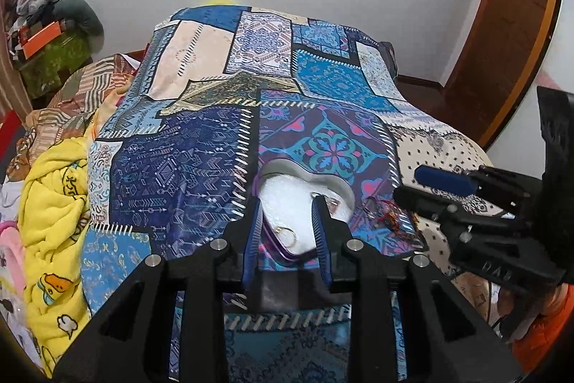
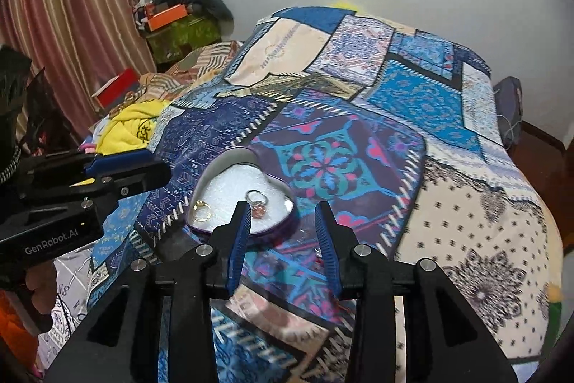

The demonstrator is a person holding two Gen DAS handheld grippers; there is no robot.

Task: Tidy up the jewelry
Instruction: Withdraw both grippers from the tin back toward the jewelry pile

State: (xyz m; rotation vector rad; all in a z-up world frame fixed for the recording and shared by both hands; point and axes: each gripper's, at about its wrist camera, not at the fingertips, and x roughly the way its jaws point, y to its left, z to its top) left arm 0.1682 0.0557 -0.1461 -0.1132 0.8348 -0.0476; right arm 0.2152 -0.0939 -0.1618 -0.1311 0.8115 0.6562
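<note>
A heart-shaped tin (image 1: 342,190) (image 2: 215,167) with white lining lies open on the patchwork bedspread. In it lie a gold ring (image 1: 286,234) (image 2: 202,206) and a silver ring with a reddish stone (image 2: 257,201). A red thread bracelet (image 1: 385,210) lies on the cloth just right of the tin. My left gripper (image 1: 287,203) is open, its fingers either side of the tin's near tip. My right gripper (image 2: 283,209) is open and empty, hovering over the tin's right edge. Each gripper shows in the other's view (image 1: 430,183) (image 2: 118,173).
The patchwork bedspread (image 1: 201,174) (image 2: 448,203) covers the bed. A yellow blanket (image 1: 53,203) (image 2: 134,124) and other bedding are heaped at the left. A cluttered stand (image 2: 179,27) is by the curtain, a wooden door (image 1: 502,34) at the right.
</note>
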